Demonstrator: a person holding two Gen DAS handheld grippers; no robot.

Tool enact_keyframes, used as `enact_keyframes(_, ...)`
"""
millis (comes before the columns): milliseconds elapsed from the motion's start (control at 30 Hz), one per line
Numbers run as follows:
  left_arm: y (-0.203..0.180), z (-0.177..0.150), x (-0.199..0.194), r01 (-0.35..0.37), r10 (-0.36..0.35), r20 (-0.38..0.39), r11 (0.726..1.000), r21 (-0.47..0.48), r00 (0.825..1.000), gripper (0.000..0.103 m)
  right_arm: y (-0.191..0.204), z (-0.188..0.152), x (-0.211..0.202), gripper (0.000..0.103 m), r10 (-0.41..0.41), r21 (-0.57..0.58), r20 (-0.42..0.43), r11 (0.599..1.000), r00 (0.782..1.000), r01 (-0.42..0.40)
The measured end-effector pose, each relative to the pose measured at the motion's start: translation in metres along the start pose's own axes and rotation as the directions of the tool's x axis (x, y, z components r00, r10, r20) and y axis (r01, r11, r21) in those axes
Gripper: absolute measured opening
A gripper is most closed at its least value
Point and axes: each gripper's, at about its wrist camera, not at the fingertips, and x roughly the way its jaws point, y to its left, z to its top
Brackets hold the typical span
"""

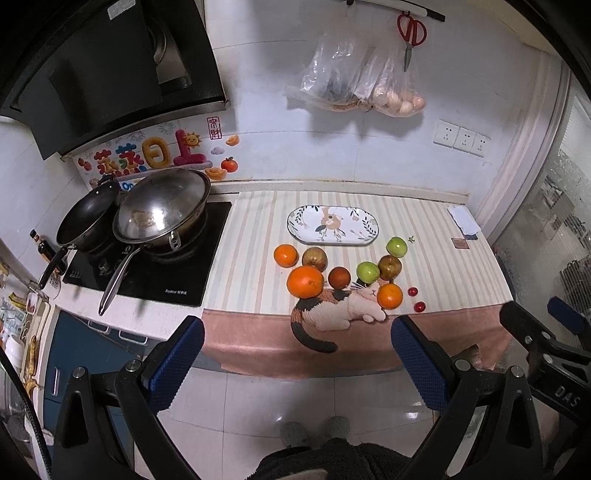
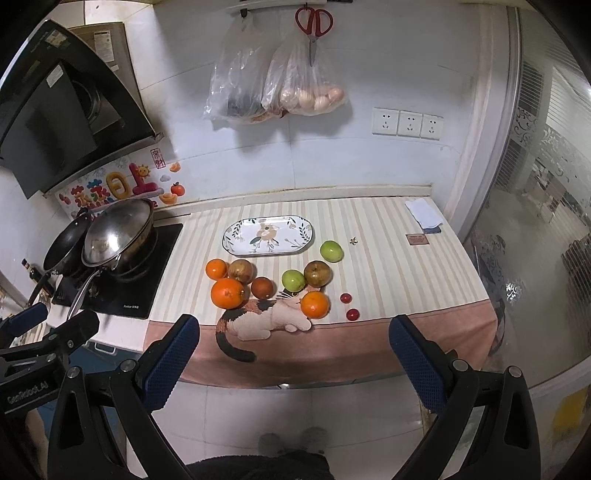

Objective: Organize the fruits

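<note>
An empty oval floral plate lies at the back of a striped cloth. In front of it lie loose fruits: a large orange, two smaller oranges, two green apples, brownish apples, a dark red fruit and two small red fruits. My left gripper and right gripper are open and empty, held back from the counter's front edge above the floor.
A black cooktop with a steel wok and a dark pan sits left of the cloth. Plastic bags and red scissors hang on the wall. A folded white cloth lies at the back right.
</note>
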Motion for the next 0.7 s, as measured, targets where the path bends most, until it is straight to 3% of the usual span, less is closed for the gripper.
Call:
enact_keyframes(233,0.027,0.017,0.055,-0.034,0.034,-0.006,0.999,-0.003,0.999,0.103,0.009,0.001,0.040,0.103,0.013,0.085,-0.014,0.996,1.000,-0.012)
enact_keyframes(433,0.038,0.032,0.131,-0.015,0.011,-0.131,0.999,-0.032,0.991,0.103,0.002,0.004,0.123,0.103,0.045,0.157,-0.147,0.987,0.988,-0.021)
enact_keyframes(700,0.019,0.043,0.262,-0.006,0.014,-0.336,1.000,0.023,0.942,0.103,-0.026,0.000,0.264,0.103,0.073,0.188,-0.331,0.982,0.941,-0.010)
